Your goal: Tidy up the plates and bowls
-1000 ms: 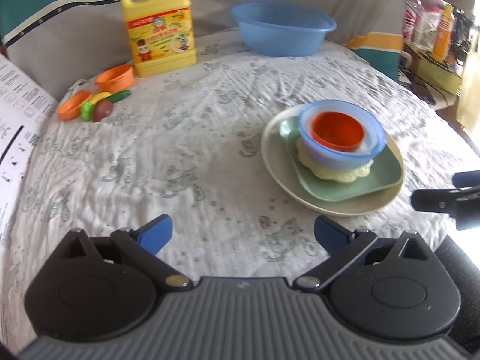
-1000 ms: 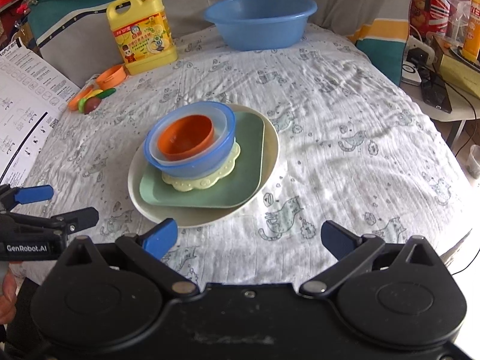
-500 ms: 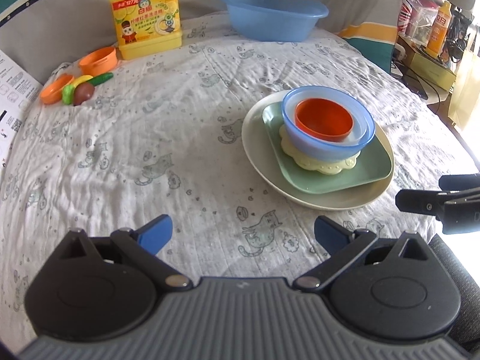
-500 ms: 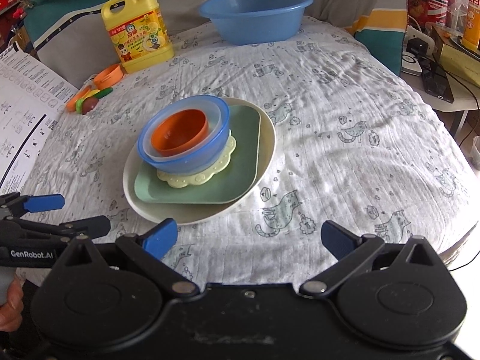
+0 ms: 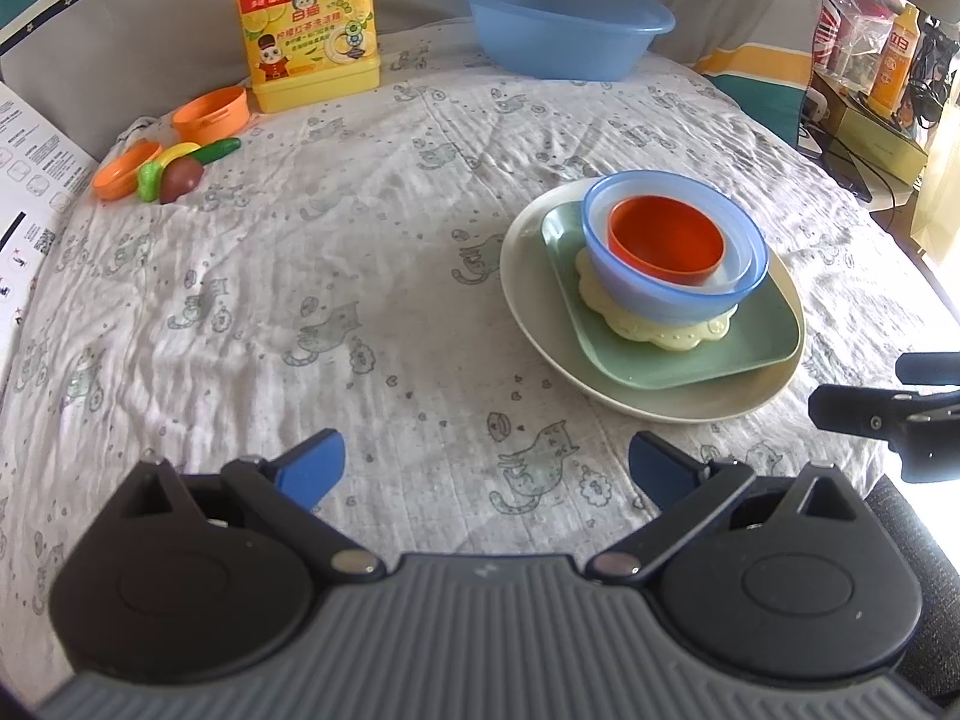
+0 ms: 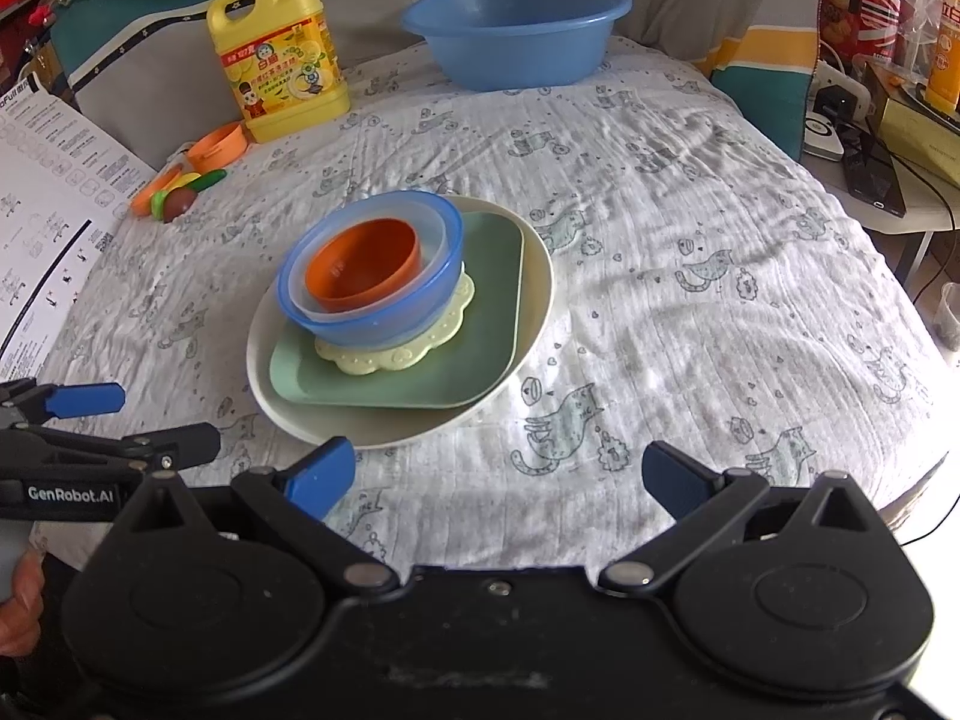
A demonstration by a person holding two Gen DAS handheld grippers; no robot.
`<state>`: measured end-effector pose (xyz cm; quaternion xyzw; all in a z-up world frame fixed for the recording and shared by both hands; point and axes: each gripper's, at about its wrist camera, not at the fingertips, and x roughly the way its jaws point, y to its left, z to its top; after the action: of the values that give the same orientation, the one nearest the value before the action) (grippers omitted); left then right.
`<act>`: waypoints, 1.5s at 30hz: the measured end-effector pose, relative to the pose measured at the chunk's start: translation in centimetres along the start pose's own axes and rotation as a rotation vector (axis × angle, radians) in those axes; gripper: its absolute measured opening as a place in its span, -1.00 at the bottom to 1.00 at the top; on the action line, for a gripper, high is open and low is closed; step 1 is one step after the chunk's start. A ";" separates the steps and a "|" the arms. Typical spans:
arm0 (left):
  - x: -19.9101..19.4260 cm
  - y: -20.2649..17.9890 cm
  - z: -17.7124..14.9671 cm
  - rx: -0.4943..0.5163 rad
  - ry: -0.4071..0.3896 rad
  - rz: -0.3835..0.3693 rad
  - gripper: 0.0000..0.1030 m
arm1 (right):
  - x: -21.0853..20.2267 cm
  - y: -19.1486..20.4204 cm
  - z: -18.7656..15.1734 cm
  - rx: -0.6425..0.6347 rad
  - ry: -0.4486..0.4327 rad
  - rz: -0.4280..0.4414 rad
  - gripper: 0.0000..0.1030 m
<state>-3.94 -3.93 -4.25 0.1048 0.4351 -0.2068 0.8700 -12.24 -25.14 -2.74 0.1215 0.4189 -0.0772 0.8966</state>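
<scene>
A stack of dishes sits on the cloth-covered table. A cream round plate (image 5: 690,408) (image 6: 534,312) is at the bottom, then a green square plate (image 5: 774,336) (image 6: 492,324), a pale yellow scalloped plate (image 5: 666,330) (image 6: 432,342), a blue bowl (image 5: 654,300) (image 6: 372,324) and an orange bowl (image 5: 666,240) (image 6: 366,264) nested inside. My left gripper (image 5: 486,468) is open and empty, near the table's front, left of the stack. My right gripper (image 6: 498,474) is open and empty, just in front of the stack.
A big blue basin (image 5: 564,24) (image 6: 516,24) and a yellow detergent jug (image 5: 309,24) (image 6: 279,66) stand at the back. Small orange cups and toy vegetables (image 5: 174,168) lie at the far left. Printed paper (image 6: 48,192) hangs at the left edge. Clutter sits right of the table.
Both grippers have shifted slightly; the stack now sits a little closer in both views. Both stay open and empty. The dishes have not moved.
</scene>
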 end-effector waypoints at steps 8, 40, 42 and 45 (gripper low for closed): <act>0.0 0.0 -0.1 0.001 0.000 -0.006 1.00 | 0.0 0.1 0.1 -0.005 0.005 -0.002 1.00; -0.2 -0.3 0.0 0.010 -0.001 0.018 1.00 | 0.1 0.2 0.5 -0.025 0.000 0.000 1.00; -0.2 -0.3 0.0 0.010 -0.001 0.017 1.00 | 0.1 0.2 0.6 -0.029 0.000 0.001 1.00; -0.2 -0.3 0.0 0.014 -0.001 0.017 1.00 | 0.1 0.2 0.6 -0.030 0.000 0.002 1.00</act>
<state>-4.20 -4.14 -4.09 0.1144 0.4322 -0.2026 0.8712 -11.64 -25.09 -2.38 0.1085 0.4200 -0.0701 0.8983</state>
